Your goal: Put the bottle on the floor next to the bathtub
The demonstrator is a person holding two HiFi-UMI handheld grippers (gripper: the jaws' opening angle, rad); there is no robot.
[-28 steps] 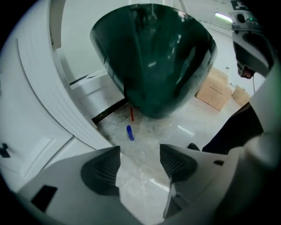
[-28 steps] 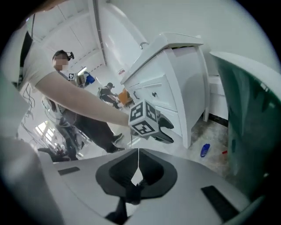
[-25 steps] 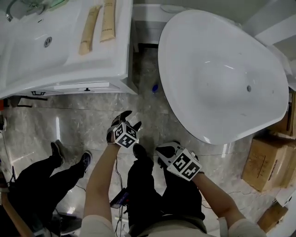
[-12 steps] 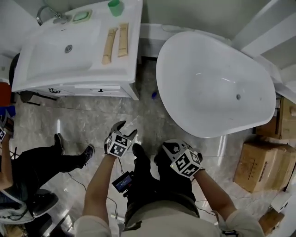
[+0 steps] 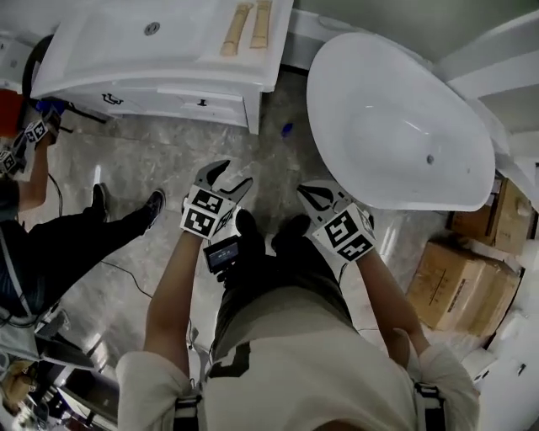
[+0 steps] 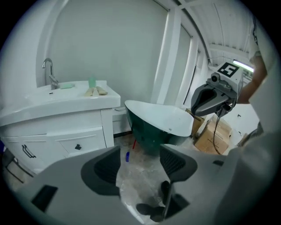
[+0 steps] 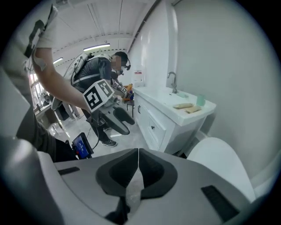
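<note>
Left claw [image 5: 229, 177]: released, jaws spread apart, and in its own view I see only the pale marbled floor [image 5: 160, 168] between them. Right claw [image 5: 310, 195]: clenched, its jaw tips meeting in a thin seam with nothing caught between. I hold both claws low in front of my body, the left a little ahead of the right, each pointing toward the gap between the white counter [image 5: 109, 50] and the white bathtub [image 5: 379, 101]. A small blue bottle [image 5: 287, 130] lies on the floor in that gap, close beside the foot of the bathtub and well apart from both claws; I cannot tell whether it stands or lies flat. In the left gripper view it shows as a blue fleck just inside the left jaw's edge. Two tan tubes [image 5: 238, 17] lie side by side on the counter beside the sink basin. A small lit screen [image 5: 223, 252] sits just behind the left claw. Brown cardboard boxes [image 5: 459, 282] stand on the floor to the right of the bathtub. A second person [image 5: 76, 236] in dark trousers stands at my left.
</note>
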